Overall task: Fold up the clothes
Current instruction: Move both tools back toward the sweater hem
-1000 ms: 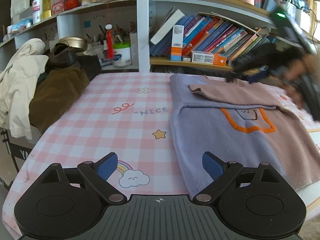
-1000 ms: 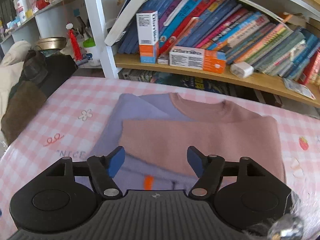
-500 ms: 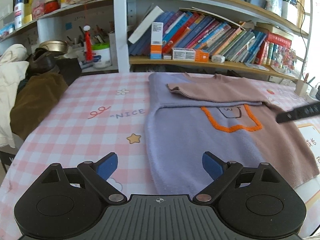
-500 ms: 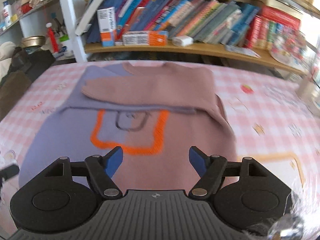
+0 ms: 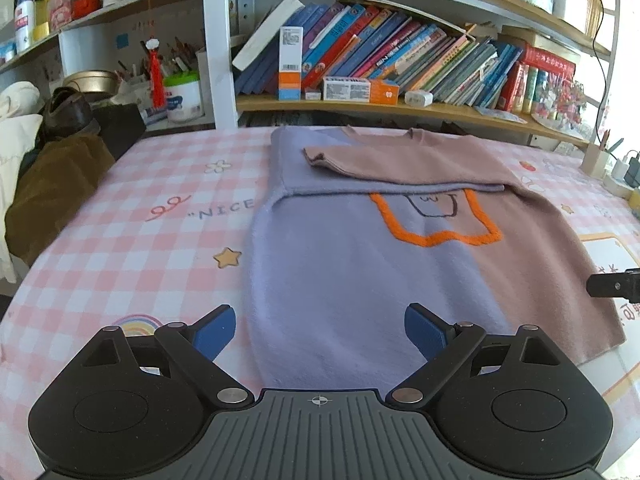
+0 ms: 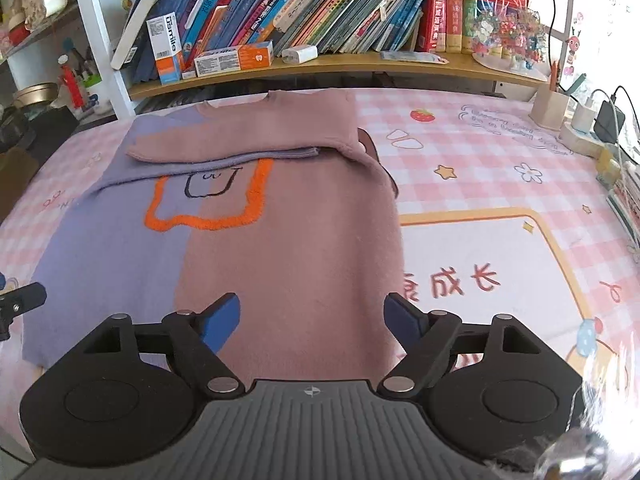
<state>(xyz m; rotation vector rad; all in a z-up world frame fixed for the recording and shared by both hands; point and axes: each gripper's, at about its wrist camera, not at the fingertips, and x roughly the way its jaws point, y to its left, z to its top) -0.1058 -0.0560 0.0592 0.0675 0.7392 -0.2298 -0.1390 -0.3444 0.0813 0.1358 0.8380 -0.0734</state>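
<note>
Both grippers, left [image 5: 319, 330] and right [image 6: 312, 320], fingers apart, empty, near sweater [image 6: 280, 232] hem. Risk: uneven pinches skew fold; folded sleeves [image 6: 248, 136] could slip.

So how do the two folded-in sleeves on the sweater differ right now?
The mauve sleeve lies on top; the lilac sleeve lies beneath it, only its lower edge showing. The mauve one's cuff end points to the lilac side of the sweater. Both are folded flat across the chest, above the orange outline.
</note>
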